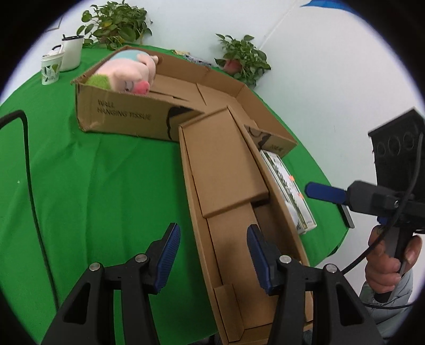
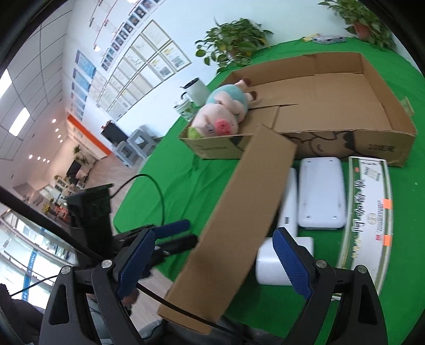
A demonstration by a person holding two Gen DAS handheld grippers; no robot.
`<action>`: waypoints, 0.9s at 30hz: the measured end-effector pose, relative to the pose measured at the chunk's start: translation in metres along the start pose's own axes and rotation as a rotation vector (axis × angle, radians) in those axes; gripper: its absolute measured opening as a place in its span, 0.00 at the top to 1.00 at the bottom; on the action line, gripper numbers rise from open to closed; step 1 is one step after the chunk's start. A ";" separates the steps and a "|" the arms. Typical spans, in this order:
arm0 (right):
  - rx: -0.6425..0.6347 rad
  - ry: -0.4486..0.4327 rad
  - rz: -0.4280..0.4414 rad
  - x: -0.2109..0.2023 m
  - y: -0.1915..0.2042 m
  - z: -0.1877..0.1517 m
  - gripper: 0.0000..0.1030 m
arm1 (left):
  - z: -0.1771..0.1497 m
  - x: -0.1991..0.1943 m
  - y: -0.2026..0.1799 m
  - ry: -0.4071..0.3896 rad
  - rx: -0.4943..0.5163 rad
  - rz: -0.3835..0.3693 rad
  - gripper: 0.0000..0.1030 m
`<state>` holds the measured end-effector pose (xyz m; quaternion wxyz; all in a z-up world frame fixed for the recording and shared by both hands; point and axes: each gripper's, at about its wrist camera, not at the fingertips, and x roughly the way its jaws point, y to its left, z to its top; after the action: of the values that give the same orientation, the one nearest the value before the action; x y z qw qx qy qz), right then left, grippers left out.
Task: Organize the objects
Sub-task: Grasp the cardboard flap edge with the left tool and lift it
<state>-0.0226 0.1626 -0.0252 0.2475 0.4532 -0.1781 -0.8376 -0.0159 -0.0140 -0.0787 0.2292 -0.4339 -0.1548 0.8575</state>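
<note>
A: What's between the left gripper (image 1: 209, 254) fingers?

B: The left wall of a long, narrow, open-topped brown cardboard box (image 1: 228, 169) runs up between them. One blue pad sits outside over the green tablecloth (image 1: 93, 172), the other inside the box. The jaws stand apart, and I can't tell whether either pad actually presses on the wall.

A: And the right gripper (image 2: 212, 262)?

B: Its jaws are spread wide with nothing pinched. From its camera the narrow box's outer side passes between the fingers, but the pads look clear of it. In the left wrist view this gripper shows at the right edge, with a hand (image 1: 387, 262) around its handle.

A: Where does the narrow box lie?

B: It runs from the near table edge to the far side, its far end reaching the front wall of a large shallow brown cardboard carton (image 1: 124, 114). A flat cardboard panel (image 1: 225, 162) lies inside its far half.

A: Anything in the carton?

B: A pink plush pig in a light-blue top (image 2: 223, 114) lies in its far left corner.

A: And right of the narrow box?

B: Two flat white plastic cases (image 2: 321, 191), a white roll (image 2: 271, 262) nearer, and a long green-and-white printed carton (image 2: 369, 212) furthest right. Two white mugs (image 1: 63, 58) and potted plants (image 1: 117, 24) stand at the far edge.
</note>
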 end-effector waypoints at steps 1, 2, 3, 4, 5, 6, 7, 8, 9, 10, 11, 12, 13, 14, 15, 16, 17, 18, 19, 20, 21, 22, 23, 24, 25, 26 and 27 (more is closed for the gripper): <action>-0.002 0.013 -0.003 0.005 0.003 0.000 0.12 | -0.002 0.002 0.000 0.011 0.008 0.005 0.51; -0.005 0.026 -0.013 0.010 0.006 -0.001 0.12 | -0.004 0.006 -0.002 0.023 0.017 0.010 0.51; -0.007 0.040 -0.031 0.016 0.008 -0.003 0.12 | -0.006 0.008 -0.001 0.030 0.017 0.009 0.51; -0.008 0.049 -0.046 0.020 0.010 -0.004 0.12 | -0.008 0.011 0.000 0.040 0.007 0.005 0.51; -0.010 0.056 -0.065 0.024 0.012 -0.006 0.12 | -0.009 0.012 0.002 0.045 -0.009 0.004 0.59; -0.013 0.060 -0.091 0.027 0.013 -0.008 0.12 | -0.009 0.013 0.005 0.050 -0.026 0.004 0.65; -0.018 0.065 -0.127 0.030 0.013 -0.010 0.12 | -0.009 0.015 0.007 0.059 -0.036 0.012 0.76; -0.024 0.071 -0.161 0.033 0.014 -0.012 0.12 | -0.009 0.016 0.009 0.066 -0.044 0.031 0.83; -0.033 0.078 -0.195 0.036 0.014 -0.012 0.12 | -0.010 0.016 0.010 0.067 -0.050 0.041 0.87; -0.044 0.083 -0.219 0.039 0.014 -0.014 0.12 | -0.010 0.015 0.011 0.066 -0.061 0.048 0.90; -0.050 0.087 -0.229 0.041 0.014 -0.015 0.12 | -0.010 0.013 0.011 0.060 -0.068 0.056 0.91; -0.051 0.091 -0.236 0.044 0.015 -0.017 0.13 | -0.009 0.011 0.011 0.051 -0.069 0.070 0.92; -0.053 0.089 -0.242 0.046 0.014 -0.017 0.14 | -0.009 0.008 0.012 0.042 -0.071 0.083 0.93; -0.065 0.080 -0.256 0.047 0.016 -0.018 0.15 | -0.009 0.004 0.014 0.032 -0.079 0.090 0.93; -0.072 0.078 -0.264 0.048 0.017 -0.018 0.16 | -0.008 0.000 0.018 0.023 -0.092 0.085 0.93; -0.077 0.075 -0.266 0.050 0.018 -0.019 0.18 | -0.009 -0.003 0.021 0.021 -0.100 0.085 0.95; -0.083 0.071 -0.266 0.052 0.020 -0.019 0.20 | -0.009 -0.006 0.024 0.015 -0.108 0.088 0.95; -0.089 0.070 -0.263 0.055 0.021 -0.018 0.22 | -0.010 -0.010 0.026 0.008 -0.108 0.096 0.95; -0.097 0.070 -0.262 0.057 0.024 -0.019 0.23 | -0.012 -0.014 0.025 0.002 -0.104 0.107 0.95; -0.105 0.069 -0.265 0.060 0.026 -0.019 0.24 | -0.013 -0.017 0.021 -0.005 -0.098 0.121 0.95; -0.111 0.070 -0.263 0.062 0.028 -0.019 0.26 | -0.014 -0.019 0.019 -0.008 -0.094 0.127 0.95; -0.101 0.097 -0.240 0.068 0.029 -0.020 0.35 | -0.015 -0.021 0.017 -0.009 -0.089 0.129 0.95; -0.088 0.123 -0.219 0.074 0.028 -0.020 0.41 | -0.015 -0.023 0.016 -0.011 -0.083 0.130 0.95; -0.078 0.143 -0.204 0.079 0.028 -0.022 0.41 | -0.016 -0.024 0.015 -0.015 -0.080 0.129 0.95; -0.084 0.147 -0.222 0.083 0.029 -0.025 0.42 | -0.018 -0.026 0.014 -0.018 -0.079 0.120 0.94; -0.091 0.149 -0.236 0.085 0.030 -0.026 0.42 | -0.019 -0.027 0.011 -0.020 -0.076 0.107 0.92; -0.092 0.153 -0.249 0.088 0.030 -0.028 0.43 | -0.019 -0.029 0.007 -0.020 -0.066 0.094 0.91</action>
<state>-0.0325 0.0853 -0.0825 0.1750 0.5226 -0.0625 -0.8321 0.0128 -0.0337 -0.0736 0.1726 -0.4392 -0.1645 0.8662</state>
